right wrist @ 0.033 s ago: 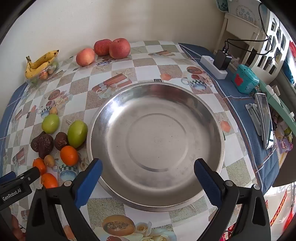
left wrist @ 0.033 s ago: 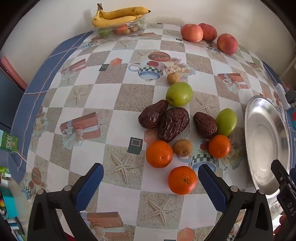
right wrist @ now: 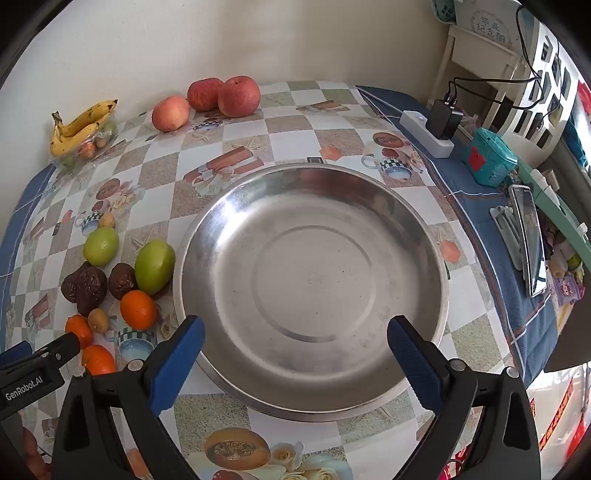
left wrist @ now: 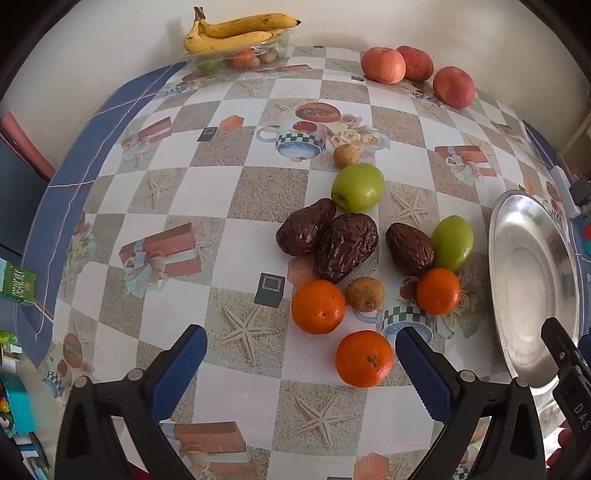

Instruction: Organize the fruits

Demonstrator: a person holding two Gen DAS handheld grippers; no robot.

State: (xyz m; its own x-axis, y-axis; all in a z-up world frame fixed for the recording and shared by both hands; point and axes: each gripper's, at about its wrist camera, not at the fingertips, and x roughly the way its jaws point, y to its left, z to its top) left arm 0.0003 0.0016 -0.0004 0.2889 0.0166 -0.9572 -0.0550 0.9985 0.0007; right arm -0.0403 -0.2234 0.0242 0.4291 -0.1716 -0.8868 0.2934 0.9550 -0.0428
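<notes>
both the left gripper (left wrist: 301,356) and the right gripper (right wrist: 295,347) gape wide, empty. a nudged round orange tangerine (left wrist: 364,359) could roll off, probably missing the shallow steel dish (right wrist: 424,236).

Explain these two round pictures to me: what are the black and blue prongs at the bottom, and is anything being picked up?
No robot here: a person holds a hand tool with a two-finger claw in each hand, and a small wide-angle camera on each tool looks along its fingers. One picture comes from the left claw, hanging open over three round orange tangerines, wrinkled dark brown dates, green fruits and small tan fruits. The other comes from the right claw, open above an empty round steel dish. Red apples and yellow bananas lie by the wall. Nothing is held.
</notes>
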